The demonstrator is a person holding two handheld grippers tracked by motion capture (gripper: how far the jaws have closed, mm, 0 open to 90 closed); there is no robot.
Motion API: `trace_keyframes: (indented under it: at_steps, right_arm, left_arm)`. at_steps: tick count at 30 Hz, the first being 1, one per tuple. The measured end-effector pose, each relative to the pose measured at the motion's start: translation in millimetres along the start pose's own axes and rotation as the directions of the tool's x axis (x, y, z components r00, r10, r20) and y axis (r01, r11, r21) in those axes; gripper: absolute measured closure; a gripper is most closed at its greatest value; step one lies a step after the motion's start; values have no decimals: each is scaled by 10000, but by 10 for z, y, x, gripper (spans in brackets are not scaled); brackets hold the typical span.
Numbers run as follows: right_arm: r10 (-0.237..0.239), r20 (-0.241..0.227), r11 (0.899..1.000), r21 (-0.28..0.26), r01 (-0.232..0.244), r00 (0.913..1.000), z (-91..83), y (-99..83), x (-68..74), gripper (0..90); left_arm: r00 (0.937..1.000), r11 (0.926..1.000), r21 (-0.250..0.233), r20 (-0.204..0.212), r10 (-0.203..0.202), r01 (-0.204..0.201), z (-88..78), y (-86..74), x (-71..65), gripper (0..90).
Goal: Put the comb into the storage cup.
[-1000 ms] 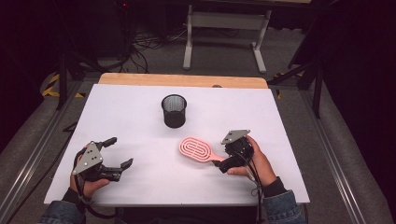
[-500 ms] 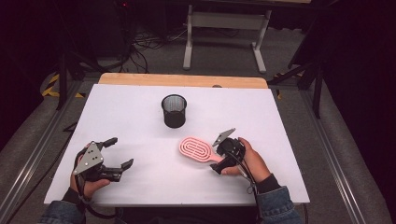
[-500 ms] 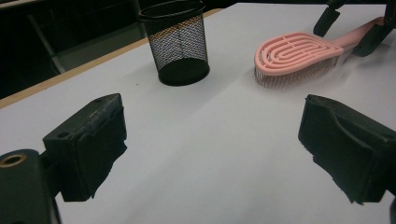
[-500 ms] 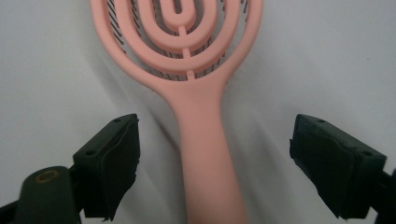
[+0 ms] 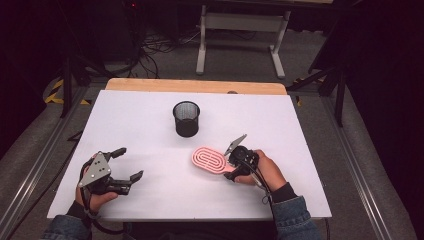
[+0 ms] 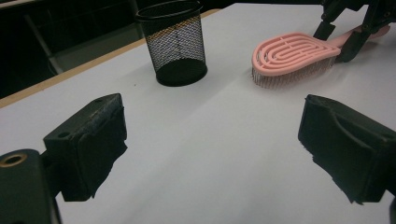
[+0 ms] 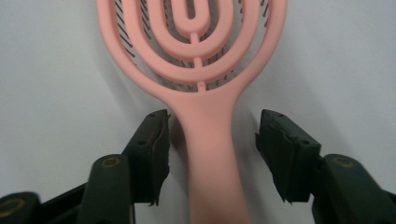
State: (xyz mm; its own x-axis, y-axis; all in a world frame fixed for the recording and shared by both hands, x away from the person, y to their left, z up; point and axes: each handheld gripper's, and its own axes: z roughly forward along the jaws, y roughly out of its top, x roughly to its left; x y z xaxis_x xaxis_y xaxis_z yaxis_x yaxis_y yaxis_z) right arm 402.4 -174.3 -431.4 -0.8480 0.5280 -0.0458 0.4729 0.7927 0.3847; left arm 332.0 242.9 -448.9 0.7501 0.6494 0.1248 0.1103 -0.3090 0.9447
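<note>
Pink hairbrush [image 5: 211, 161] lies flat on the white table [image 5: 150, 125], right of centre in the high view, head toward upper left, handle toward lower right. In the right gripper view its ribbed oval head [image 7: 191, 37] fills the top centre and the handle [image 7: 210, 154] runs down the middle of the frame.

Right gripper [image 5: 235, 167] sits over the handle end, w/ one jaw on each side of it. Jaws have just been closing and stand about half open: left pad [image 7: 152, 154] is just beside the handle, maybe touching, can't tell; right pad [image 7: 285, 158] has a clear gap to it. No firm hold yet.

Black mesh cup [image 5: 186, 118] stands upright above and left of the brush, near centre of the table, apart from it. In the left gripper view it's at top centre [image 6: 175, 44], brush at upper right [image 6: 294, 56].

Left gripper [image 5: 122, 165] is at lower left of the high view, well apart from the brush, jaws wide, nothing between them, just bare table.
</note>
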Motion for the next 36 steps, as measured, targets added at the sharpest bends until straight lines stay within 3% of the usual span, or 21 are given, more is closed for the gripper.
trace_keyframes:
  at_steps: [5,8,17,23,28,36]
  right_arm:
    - [-287,-200,9995,-136,284,9994,-19,-22,11,653]
    - [-408,-226,9990,-177,404,9989,-21,-23,34,699]
    - [-572,-39,9974,-431,569,9984,-35,-48,51,702]
    - [-452,259,9935,-1034,477,9986,-99,-72,56,703]
    - [-178,712,9819,-1870,308,9973,-183,-96,56,703]
    - [-125,1141,9625,-2680,429,9934,-271,-131,98,703]
  left_arm:
    - [10000,10000,2,28,-2,2,10,2,-6,90]
    - [10000,10000,34,34,47,-48,10,2,-2,90]
    - [10000,10000,-12,-27,-6,6,4,5,-4,89]
    - [10000,10000,-45,-18,-18,18,8,2,-1,89]
    - [10000,10000,6,-2,29,-29,15,2,-3,89]
    - [10000,10000,11,18,22,-22,22,3,-8,89]
